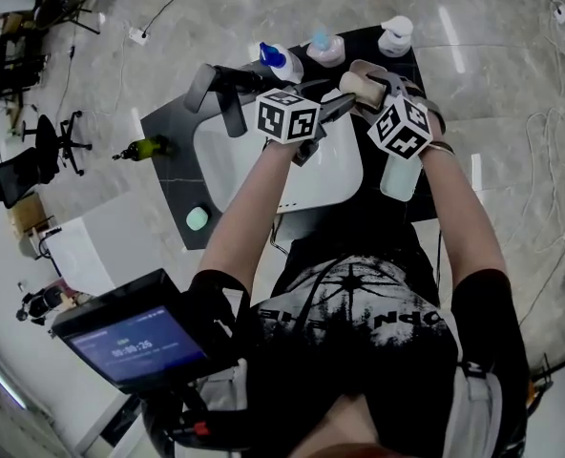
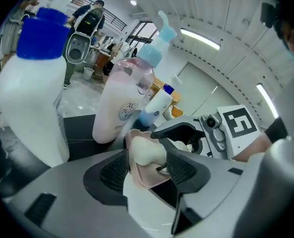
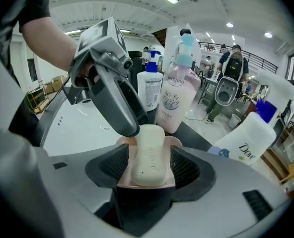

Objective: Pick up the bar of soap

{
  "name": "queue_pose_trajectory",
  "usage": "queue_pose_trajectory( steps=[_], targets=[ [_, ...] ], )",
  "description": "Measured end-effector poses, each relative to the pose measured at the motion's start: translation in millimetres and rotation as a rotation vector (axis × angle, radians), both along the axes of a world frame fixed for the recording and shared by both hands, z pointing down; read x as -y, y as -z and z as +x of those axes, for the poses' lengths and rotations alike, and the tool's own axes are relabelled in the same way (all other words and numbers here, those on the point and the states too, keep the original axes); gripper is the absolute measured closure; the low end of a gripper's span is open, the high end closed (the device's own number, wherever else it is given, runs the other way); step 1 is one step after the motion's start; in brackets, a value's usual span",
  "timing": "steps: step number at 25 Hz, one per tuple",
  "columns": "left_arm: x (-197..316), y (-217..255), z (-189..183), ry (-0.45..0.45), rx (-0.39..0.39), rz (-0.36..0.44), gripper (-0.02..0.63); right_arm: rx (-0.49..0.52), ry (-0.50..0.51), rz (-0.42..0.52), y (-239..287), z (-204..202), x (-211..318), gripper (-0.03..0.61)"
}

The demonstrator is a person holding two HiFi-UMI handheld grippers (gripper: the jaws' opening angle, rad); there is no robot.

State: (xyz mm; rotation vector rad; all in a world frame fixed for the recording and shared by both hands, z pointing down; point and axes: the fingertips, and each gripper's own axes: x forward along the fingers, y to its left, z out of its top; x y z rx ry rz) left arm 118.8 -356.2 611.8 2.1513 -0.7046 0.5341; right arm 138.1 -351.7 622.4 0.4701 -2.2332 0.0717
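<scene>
Cream soap bar (image 3: 148, 155) lies lengthwise in pink soap dish (image 3: 173, 143), between spread pads of right gripper (image 3: 149, 168); nothing clamped. Left gripper (image 2: 147, 170) meets it from opposite side, jaws likewise apart round same bar. Best, I'd judge: one steadies dish, other pinches bar's long sides above rim, lifts straight. Pad-to-dish contact unclear. Bar's far end hidden behind left gripper's finger. Farther right, Dove bottle (image 3: 246, 145) base hidden.

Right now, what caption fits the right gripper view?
Right hand-held gripper, jaws open, straddling the soap bar on its pink dish, with the left hand-held gripper at the bar's far end.
</scene>
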Motion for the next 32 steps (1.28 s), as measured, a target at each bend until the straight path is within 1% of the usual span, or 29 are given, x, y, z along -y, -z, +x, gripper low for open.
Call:
queue_pose_trajectory(
  steps=[3,7,8,10,14,18,24,27,32],
  targets=[
    [0.2,0.3,5.3,-0.003,-0.007,-0.018,0.382,-0.025,0.020,-0.013,-5.0,-3.1,0.0,0.322],
    [-0.9,-2.6,13.6,-0.017,-0.015,-0.053,0.382,-0.043,0.022,-0.016,-8.4,-1.4,2.9,0.322],
    [-1.3,-3.2,15.4,-0.021,-0.015,-0.058,0.382,-0.045,0.024,-0.019,-8.7,-1.0,3.2,0.322],
    [-1.1,-4.1,17.7,-0.024,-0.013,-0.065,0.383,-0.041,0.029,-0.028,-8.5,-1.0,3.1,0.342],
    [-1.7,-2.9,16.7,-0.018,-0.031,-0.077,0.383,-0.039,0.048,-0.030,-7.1,-4.7,0.8,0.347],
    [-1.9,-0.4,22.6,-0.032,-0.039,-0.093,0.383,-0.049,0.125,0.034,-2.4,-3.7,-1.8,0.357],
    [3.6,3.2,30.0,-0.025,-0.062,-0.102,0.383,-0.045,0.214,0.116,5.7,-1.6,0.6,0.359],
    [3.9,3.3,31.2,-0.016,-0.077,-0.105,0.382,-0.029,0.232,0.141,10.1,-6.3,-1.4,0.360],
    [5.2,2.3,31.1,-0.012,-0.070,-0.093,0.386,-0.038,0.233,0.154,8.4,-6.1,-0.8,0.360]
  ],
)
